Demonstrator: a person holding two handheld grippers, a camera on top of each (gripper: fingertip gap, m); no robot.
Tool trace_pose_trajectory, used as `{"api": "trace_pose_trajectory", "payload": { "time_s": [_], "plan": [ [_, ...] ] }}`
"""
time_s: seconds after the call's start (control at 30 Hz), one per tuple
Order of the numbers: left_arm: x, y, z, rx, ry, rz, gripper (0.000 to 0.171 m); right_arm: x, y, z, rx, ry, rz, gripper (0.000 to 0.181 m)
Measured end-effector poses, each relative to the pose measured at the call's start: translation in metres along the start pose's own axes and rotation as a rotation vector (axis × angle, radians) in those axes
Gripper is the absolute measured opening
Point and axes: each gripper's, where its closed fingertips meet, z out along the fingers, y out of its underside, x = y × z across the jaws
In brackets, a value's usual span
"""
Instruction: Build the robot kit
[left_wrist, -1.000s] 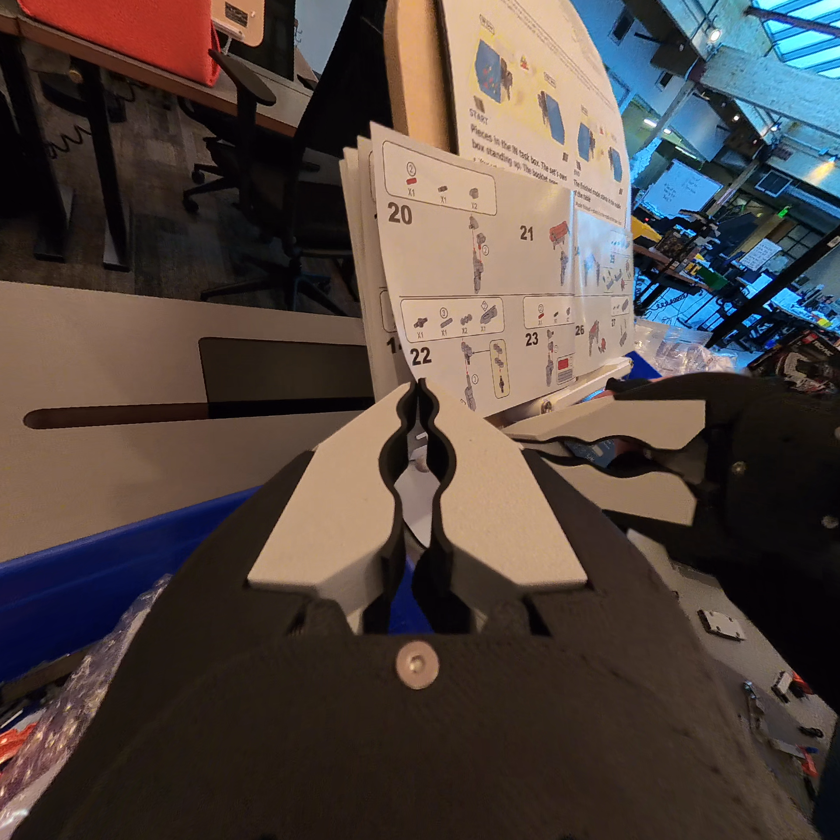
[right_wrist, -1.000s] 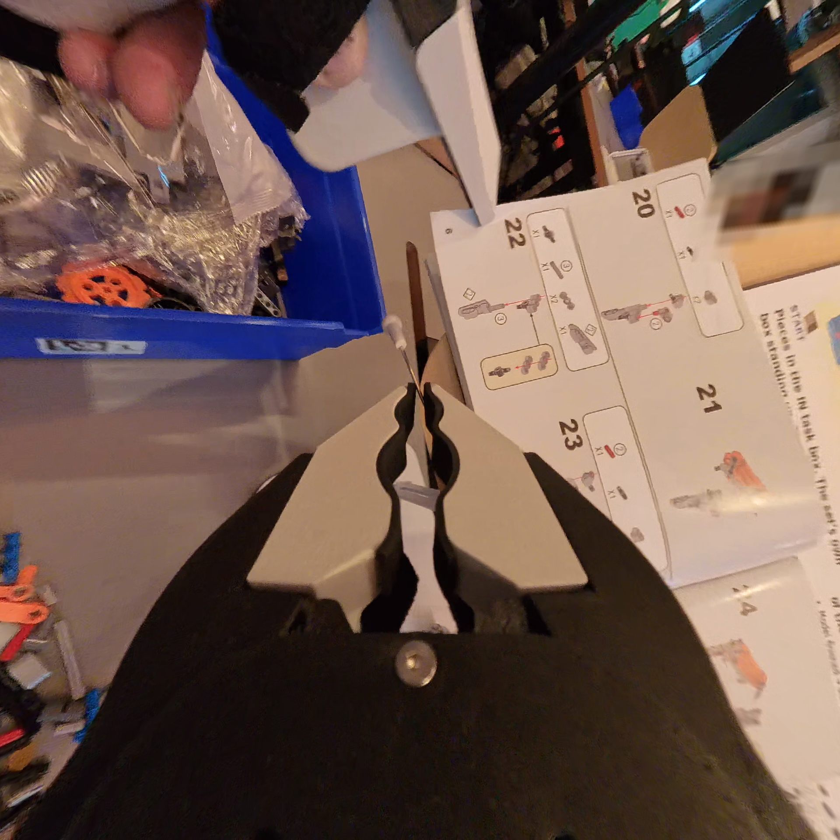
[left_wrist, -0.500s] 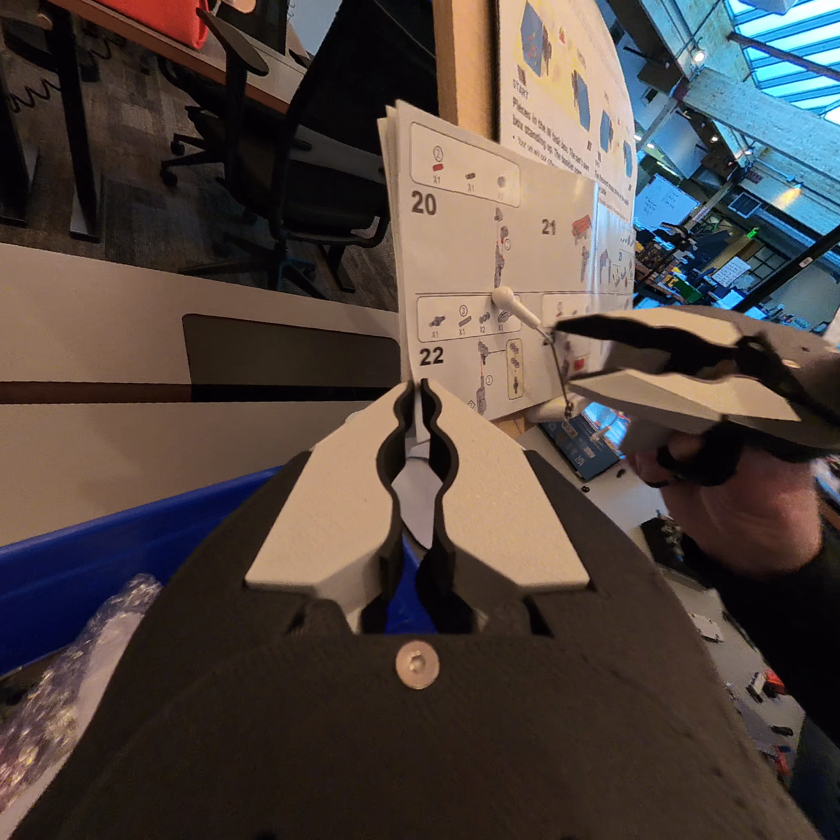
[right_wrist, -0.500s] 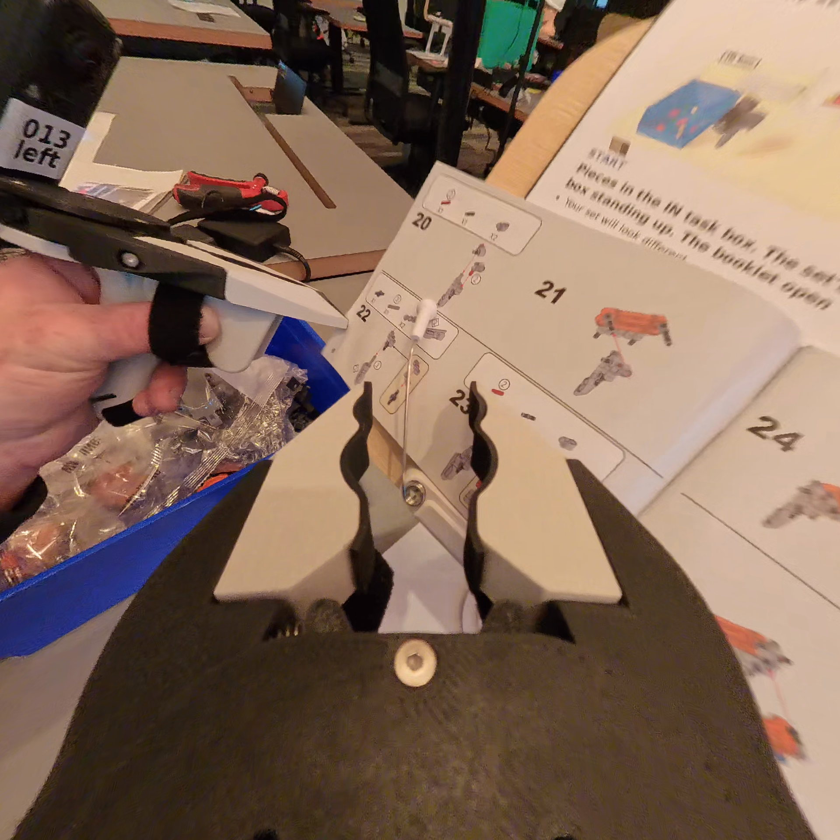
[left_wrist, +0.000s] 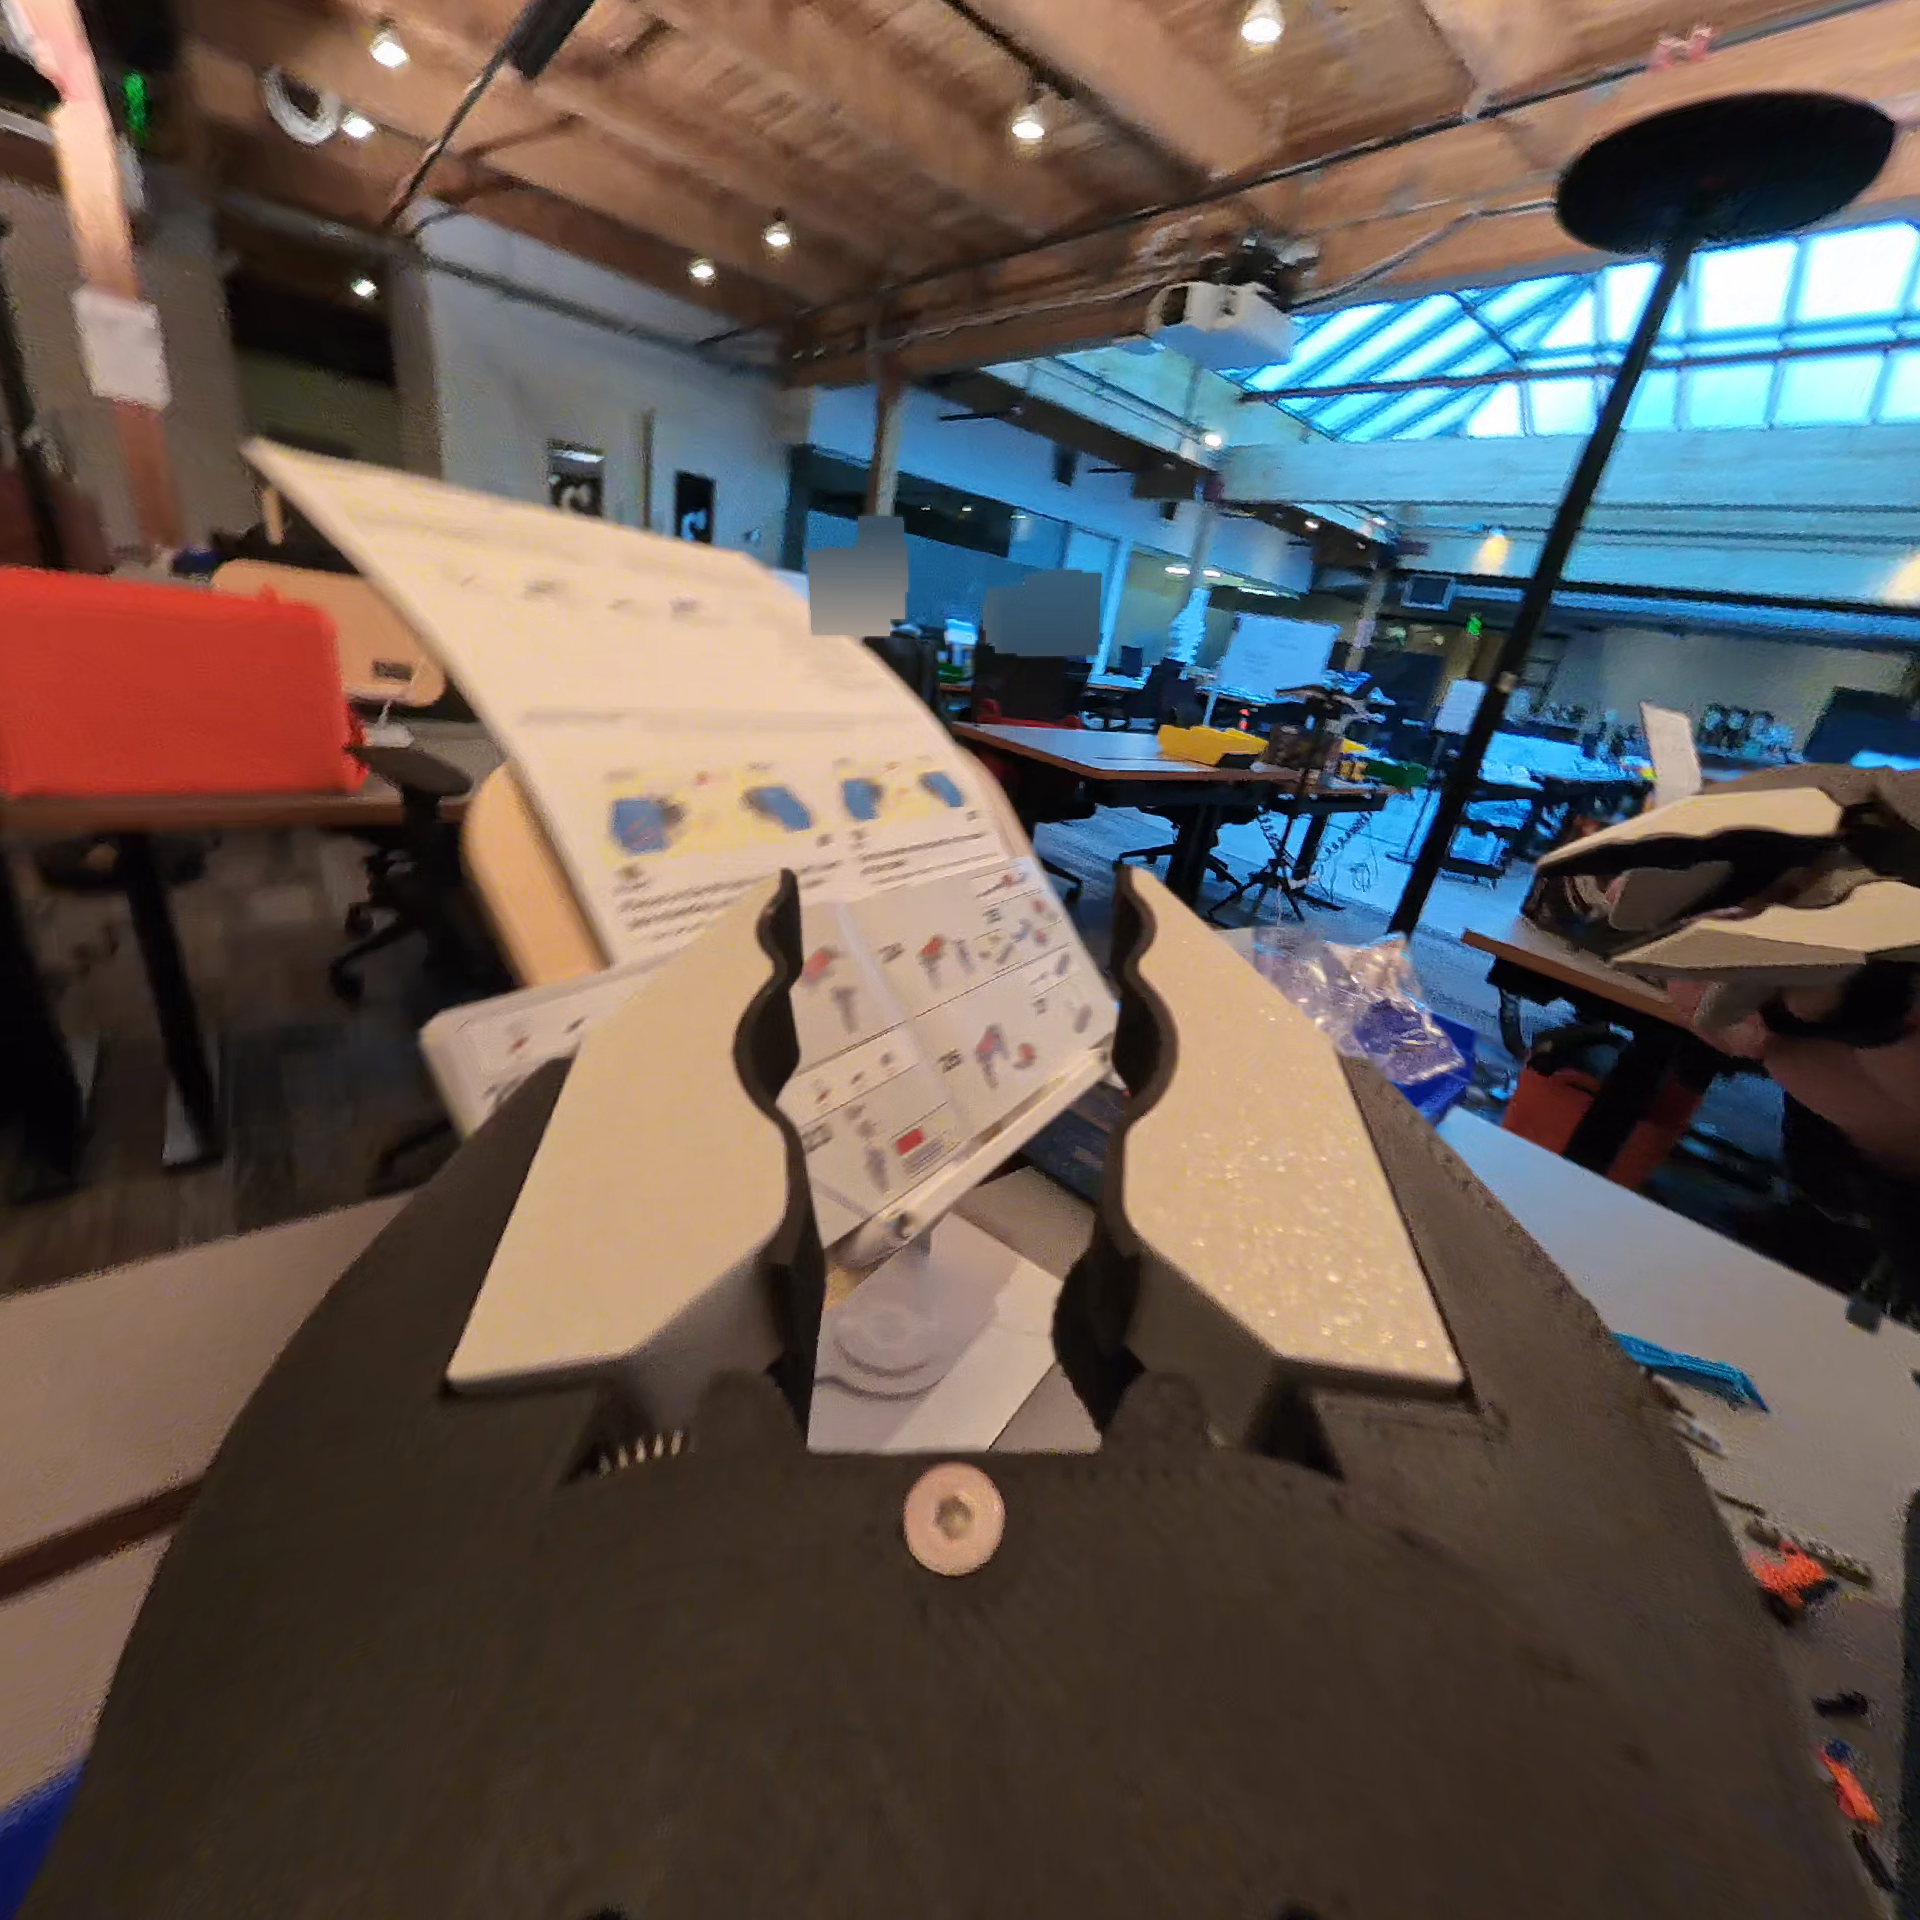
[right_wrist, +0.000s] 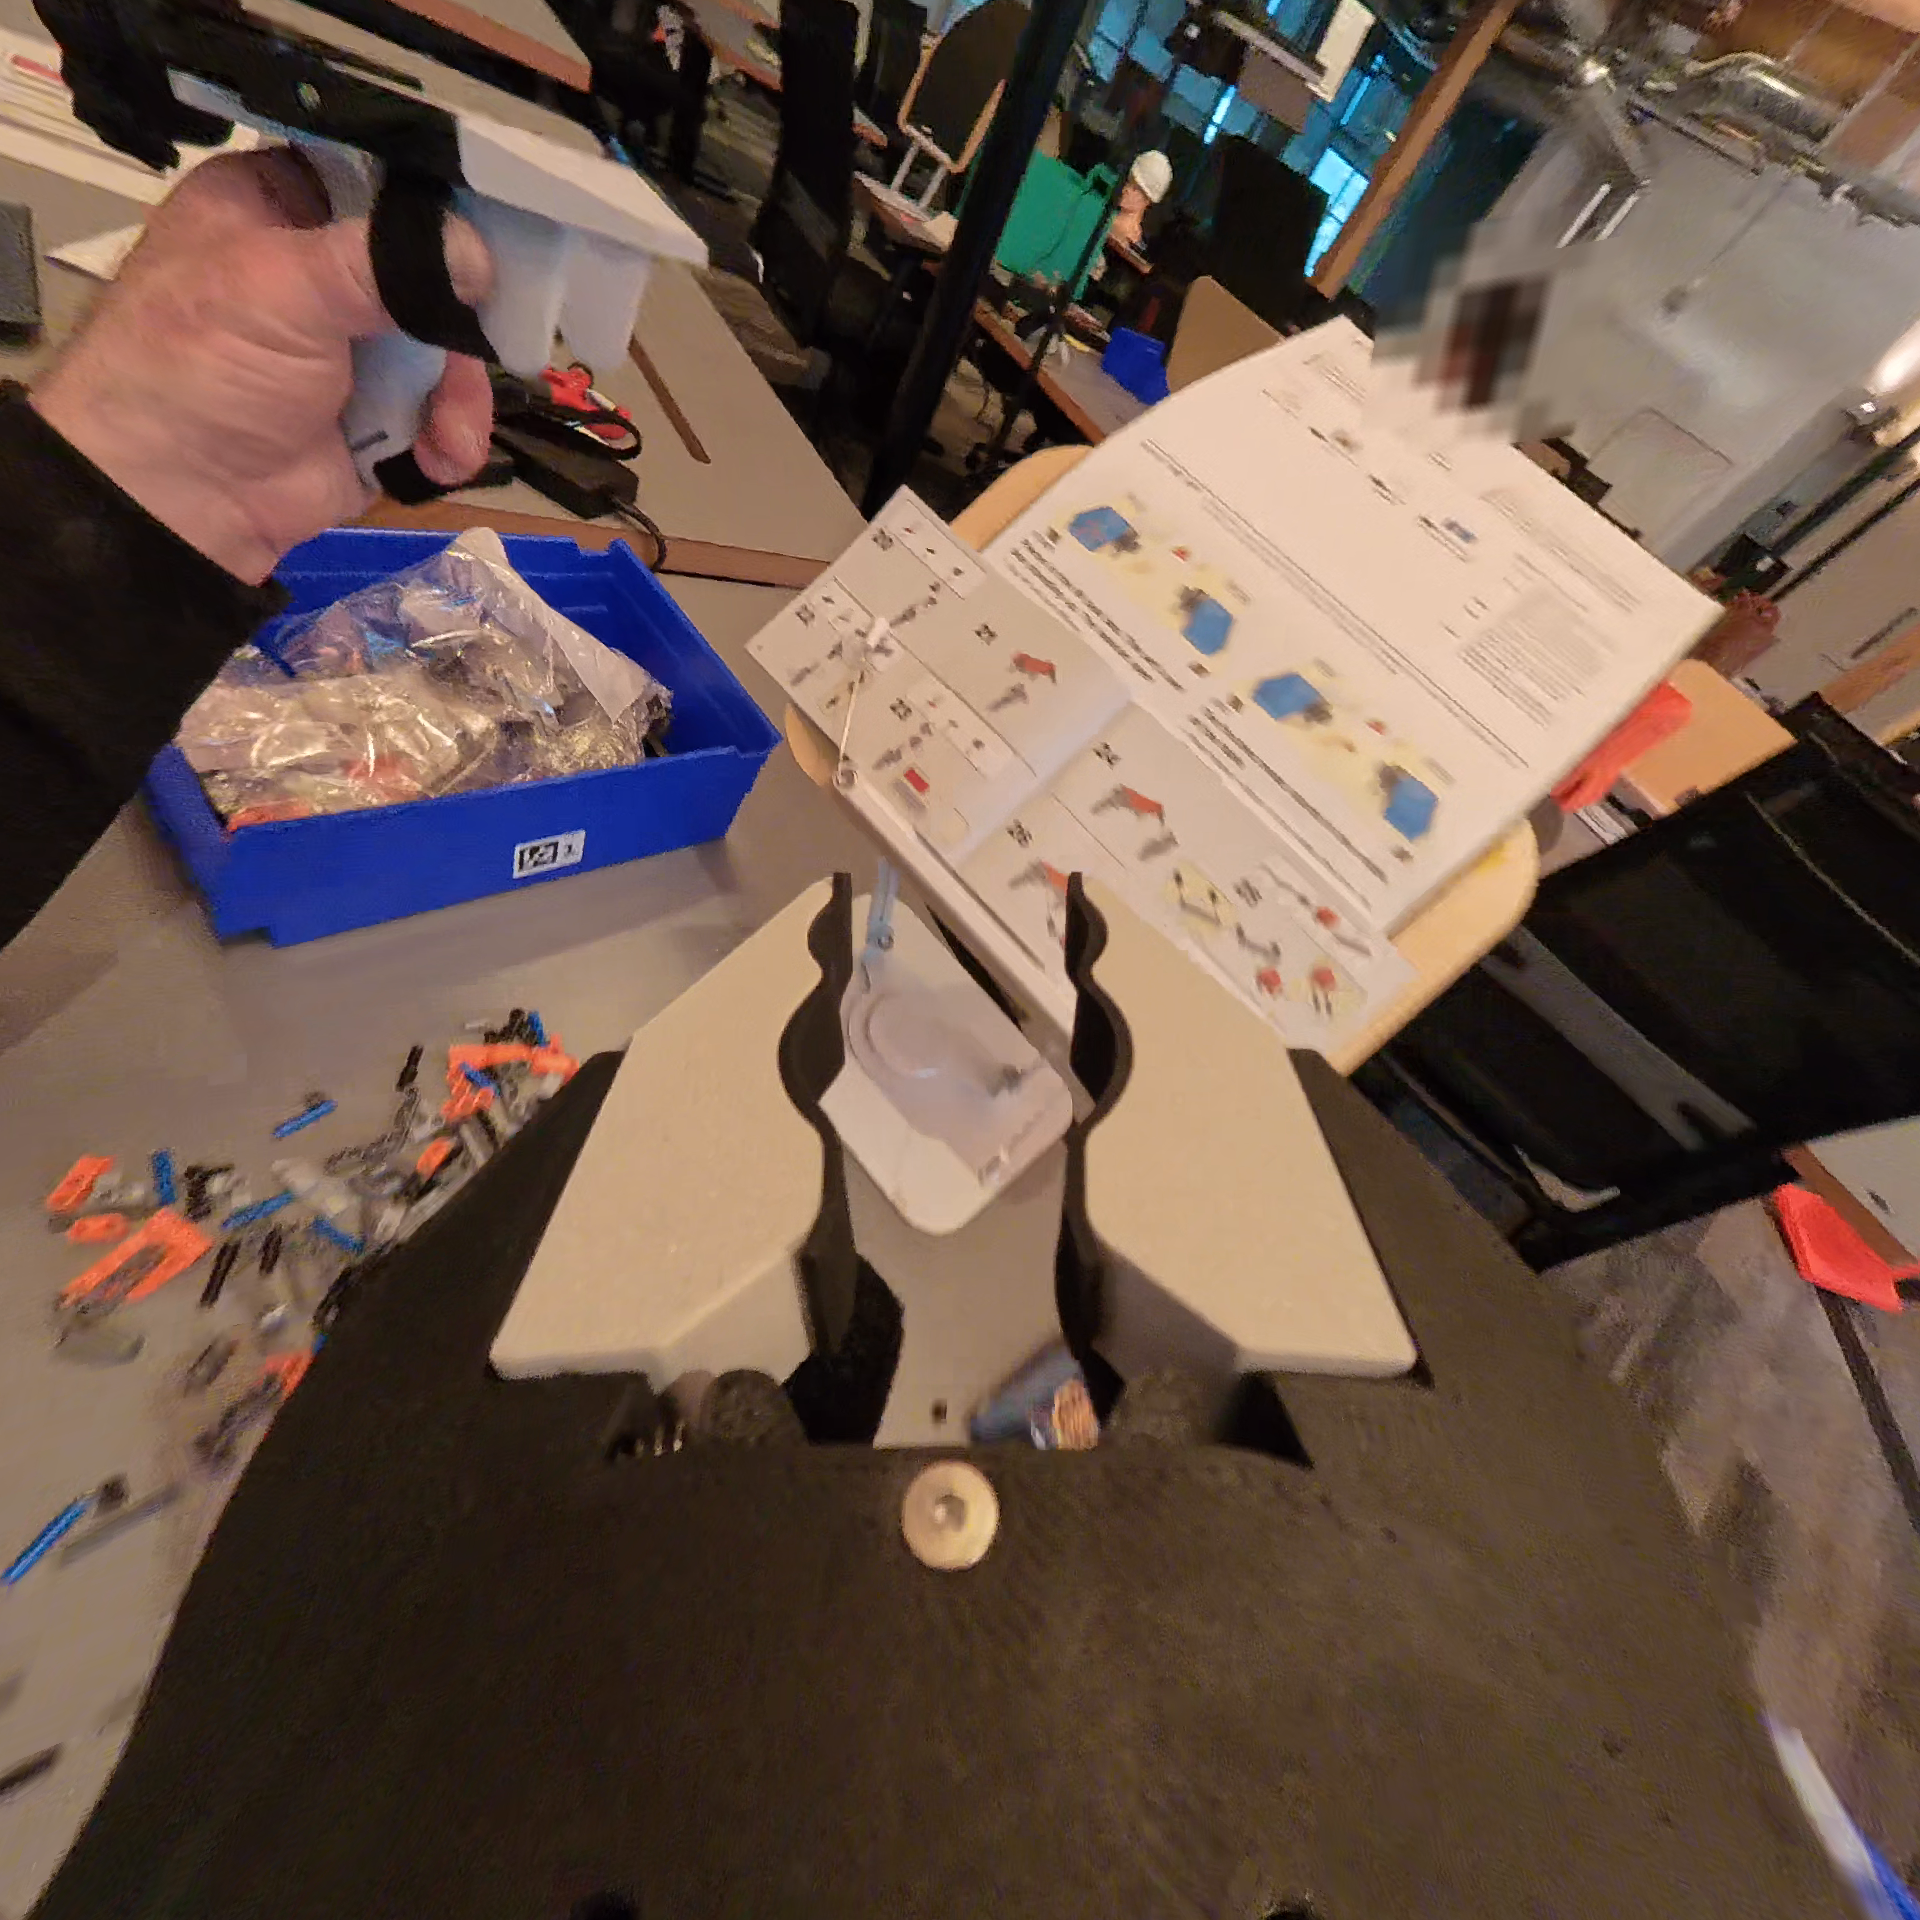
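An open instruction booklet rests on a white book stand with a wire page clip across its left page. It also shows in the left wrist view. A large printed sheet stands behind it, also in the left wrist view. My left gripper is open and empty, raised in front of the booklet. My right gripper is open and empty, above the stand's base. Each gripper shows in the other's view, the right and the left.
A blue bin with clear bags of parts sits on the grey table at left. Loose orange, blue and black pieces lie scattered at front left. A black pole stands behind the table. Desks and chairs fill the room behind. Some 25 centimetres of space lies between my two pairs of fingers.
My left gripper has let go of the booklet page, opened and lifted back. My right gripper, which opened off the wire clip, has pulled back from the stand.
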Motion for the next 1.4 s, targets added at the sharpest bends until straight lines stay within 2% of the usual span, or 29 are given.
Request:
{"api": "trace_pose_trajectory", "payload": {
  "time_s": [0.13, 0.27, 0.33, 0.53, 0.67, 0.87, 1.0, 1.1, 1.23, 1.33, 1.4],
  "plan": [
    [0.062, -0.011, 0.017, -0.057, 0.082, 0.136, 0.057, 0.025, 0.040, -0.080, -0.033, 0.151, 0.047, 0.039],
    [0.116, 0.002, 0.041, -0.156, 0.172, 0.217, 0.048, 0.027, 0.100, -0.137, -0.124, 0.207, 0.150, 0.039],
    [0.141, 0.019, 0.055, -0.226, 0.242, 0.231, 0.046, 0.022, 0.136, -0.158, -0.210, 0.214, 0.192, 0.039],
    [0.181, 0.095, 0.073, -0.485, 0.263, 0.399, 0.041, -0.019, 0.222, -0.206, -0.386, 0.145, 0.294, 0.035],
    [0.208, 0.132, 0.067, -0.539, 0.371, 0.346, 0.038, -0.054, 0.268, -0.222, -0.506, 0.059, 0.366, 0.035],
    [0.229, 0.205, 0.048, -0.698, 0.483, 0.343, 0.037, -0.126, 0.311, -0.206, -0.612, -0.128, 0.430, 0.040],
    [0.245, 0.248, 0.037, -0.789, 0.567, 0.337, 0.037, -0.154, 0.303, -0.175, -0.542, -0.210, 0.465, 0.041],
    [0.254, 0.280, 0.034, -0.867, 0.617, 0.365, 0.036, -0.153, 0.306, -0.145, -0.577, -0.171, 0.390, 0.040],
    [0.264, 0.322, 0.030, -0.956, 0.654, 0.401, 0.036, -0.144, 0.312, -0.103, -0.608, -0.151, 0.373, 0.041],
    [0.269, 0.342, 0.025, -0.992, 0.686, 0.397, 0.035, -0.146, 0.330, -0.084, -0.692, -0.178, 0.343, 0.042],
    [0.269, 0.351, 0.024, -1.001, 0.694, 0.399, 0.034, -0.150, 0.334, -0.075, -0.698, -0.205, 0.329, 0.036]
  ]
}}
